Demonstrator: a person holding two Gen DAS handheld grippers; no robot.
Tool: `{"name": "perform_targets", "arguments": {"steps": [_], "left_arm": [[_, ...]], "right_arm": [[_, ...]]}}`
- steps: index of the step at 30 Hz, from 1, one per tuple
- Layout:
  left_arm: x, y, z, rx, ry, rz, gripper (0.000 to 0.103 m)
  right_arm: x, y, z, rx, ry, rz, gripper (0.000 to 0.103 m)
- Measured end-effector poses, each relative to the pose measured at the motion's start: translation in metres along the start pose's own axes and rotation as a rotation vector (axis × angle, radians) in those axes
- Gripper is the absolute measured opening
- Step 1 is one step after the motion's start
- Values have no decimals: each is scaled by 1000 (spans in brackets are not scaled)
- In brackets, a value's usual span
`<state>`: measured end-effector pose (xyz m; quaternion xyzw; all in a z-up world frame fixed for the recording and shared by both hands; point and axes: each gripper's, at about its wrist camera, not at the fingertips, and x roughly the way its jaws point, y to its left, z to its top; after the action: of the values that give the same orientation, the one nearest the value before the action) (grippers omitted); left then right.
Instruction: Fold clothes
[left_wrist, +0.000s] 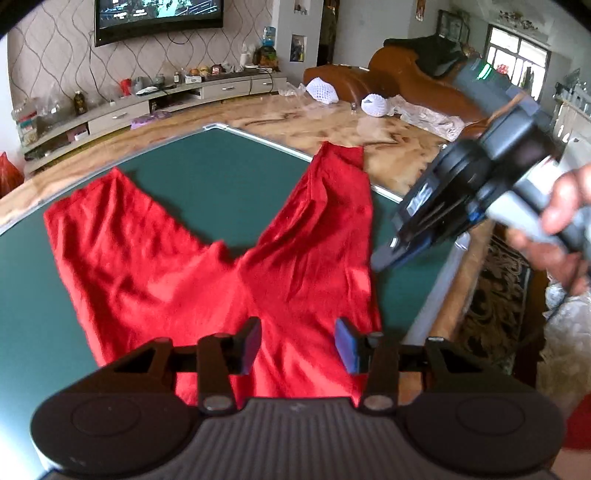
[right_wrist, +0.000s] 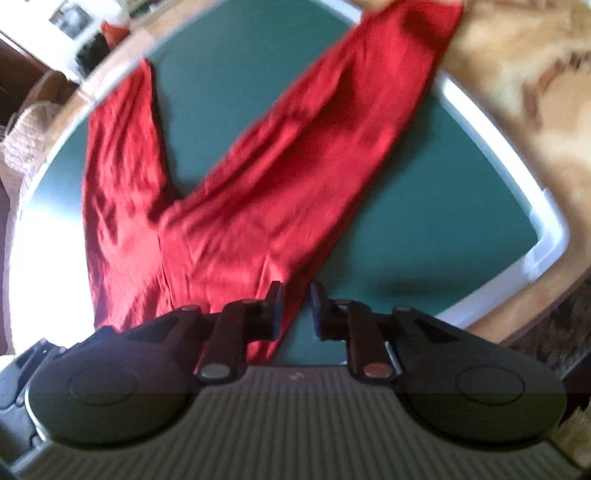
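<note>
Green mat on a wooden table is covered by red pants, laid flat with both legs spread in a V away from the cameras. Nearest, the left gripper is held over the waist end with jaws wide and nothing between them; the right gripper is seen at the pants' right edge, jaws narrowly parted, nothing gripped. Farther back, a TV, a cabinet and a brown sofa are seen.

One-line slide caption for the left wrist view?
Open left gripper above red trousers spread on green mat.
</note>
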<state>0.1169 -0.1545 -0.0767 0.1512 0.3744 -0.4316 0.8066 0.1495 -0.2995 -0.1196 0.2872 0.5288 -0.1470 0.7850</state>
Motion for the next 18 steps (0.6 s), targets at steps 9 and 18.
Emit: {"name": "perform_targets", "arguments": {"steps": [9,18], "left_arm": [[57,-17,7,-3,65,-23,50],[63,-27,-2,67,68,1,50]], "right_arm": [[18,22,69,-250,-58,30,19],[75,61,91,-488,3,-27,19]]}}
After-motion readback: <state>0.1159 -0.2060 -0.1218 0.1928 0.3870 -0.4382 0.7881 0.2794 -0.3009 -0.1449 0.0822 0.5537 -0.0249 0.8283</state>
